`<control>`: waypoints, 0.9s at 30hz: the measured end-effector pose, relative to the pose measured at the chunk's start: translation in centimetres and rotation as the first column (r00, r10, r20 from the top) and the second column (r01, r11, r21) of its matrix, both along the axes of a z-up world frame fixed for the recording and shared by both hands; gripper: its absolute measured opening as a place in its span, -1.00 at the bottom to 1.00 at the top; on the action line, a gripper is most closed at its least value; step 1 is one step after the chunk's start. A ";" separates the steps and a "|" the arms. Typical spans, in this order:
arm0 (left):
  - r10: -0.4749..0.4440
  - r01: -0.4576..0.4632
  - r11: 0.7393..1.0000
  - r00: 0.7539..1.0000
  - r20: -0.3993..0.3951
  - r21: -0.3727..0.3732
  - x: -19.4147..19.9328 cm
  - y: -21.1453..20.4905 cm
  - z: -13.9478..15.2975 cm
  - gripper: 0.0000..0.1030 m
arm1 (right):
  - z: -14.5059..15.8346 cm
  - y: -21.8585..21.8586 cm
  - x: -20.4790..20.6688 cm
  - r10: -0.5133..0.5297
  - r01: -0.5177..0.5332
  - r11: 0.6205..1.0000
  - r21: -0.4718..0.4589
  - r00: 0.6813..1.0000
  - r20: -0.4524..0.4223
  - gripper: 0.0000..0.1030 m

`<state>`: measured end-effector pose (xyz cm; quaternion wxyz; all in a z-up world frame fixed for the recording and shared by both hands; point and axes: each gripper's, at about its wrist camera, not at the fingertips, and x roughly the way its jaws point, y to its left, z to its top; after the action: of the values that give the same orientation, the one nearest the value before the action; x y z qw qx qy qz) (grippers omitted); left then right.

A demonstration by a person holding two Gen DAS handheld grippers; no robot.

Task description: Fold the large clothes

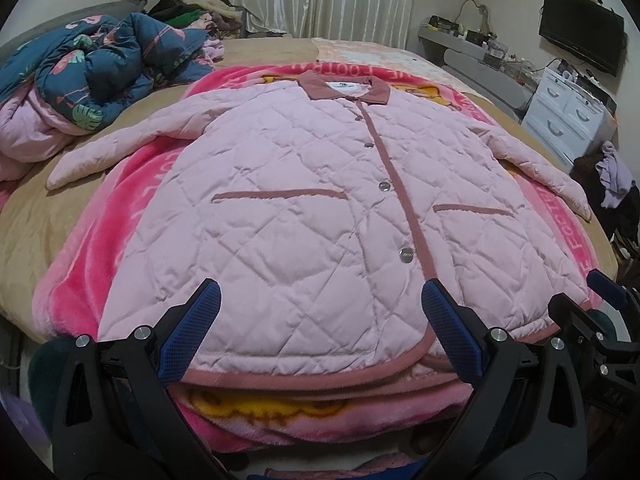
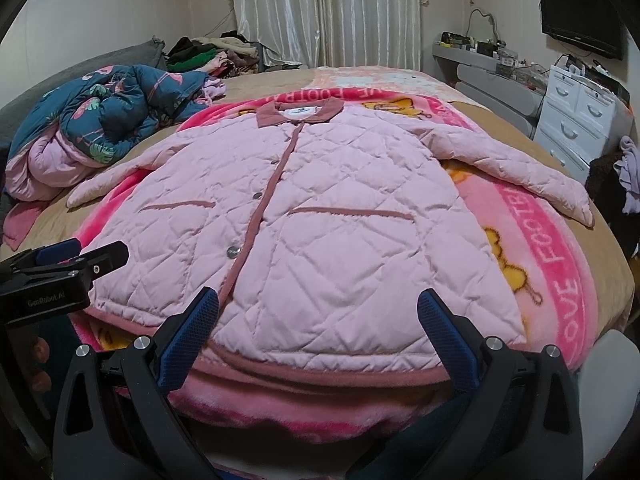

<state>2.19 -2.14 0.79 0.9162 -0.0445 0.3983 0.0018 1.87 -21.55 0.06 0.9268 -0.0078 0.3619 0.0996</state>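
A pale pink quilted jacket (image 1: 304,200) with a dusty-rose collar, placket and pocket trims lies flat, front up and buttoned, on a bright pink blanket (image 1: 120,224) on the bed. Both sleeves spread out to the sides. It also shows in the right wrist view (image 2: 320,216). My left gripper (image 1: 320,300) is open and empty, hovering over the hem on the jacket's left half. My right gripper (image 2: 318,308) is open and empty, over the hem on the right half. The right gripper shows at the right edge of the left wrist view (image 1: 604,284).
A dark blue patterned quilt (image 1: 104,76) is heaped at the bed's far left, with piled clothes (image 1: 192,12) behind. A white drawer unit (image 1: 568,112), a grey shelf and a wall TV (image 1: 580,28) stand at the right. Curtains hang behind the bed.
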 end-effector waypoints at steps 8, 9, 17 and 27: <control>-0.009 0.009 1.000 1.000 0.011 0.004 2.6 -0.8 1.1 0.82 | 1.9 -0.9 2.6 -0.015 0.015 1.000 0.019 1.000 0.011 0.92; -0.008 0.008 1.000 1.000 0.017 0.000 3.1 -0.8 1.4 0.82 | 2.1 -1.1 2.9 -0.019 0.019 0.999 0.029 1.000 0.010 0.92; -0.001 0.001 1.000 1.000 0.025 0.006 5.9 -0.8 2.8 0.82 | 3.7 -2.0 5.6 -0.044 0.044 0.998 0.042 0.999 0.001 0.92; 0.021 -0.021 1.000 0.999 0.040 -0.007 9.1 -0.9 5.7 0.82 | 6.9 -2.2 8.5 -0.048 0.046 0.998 0.042 0.998 0.036 0.92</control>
<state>11.30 -3.02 6.49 0.9238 -0.0514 0.3793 0.0092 10.41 -23.78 6.92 0.9355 0.0177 0.3426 0.0850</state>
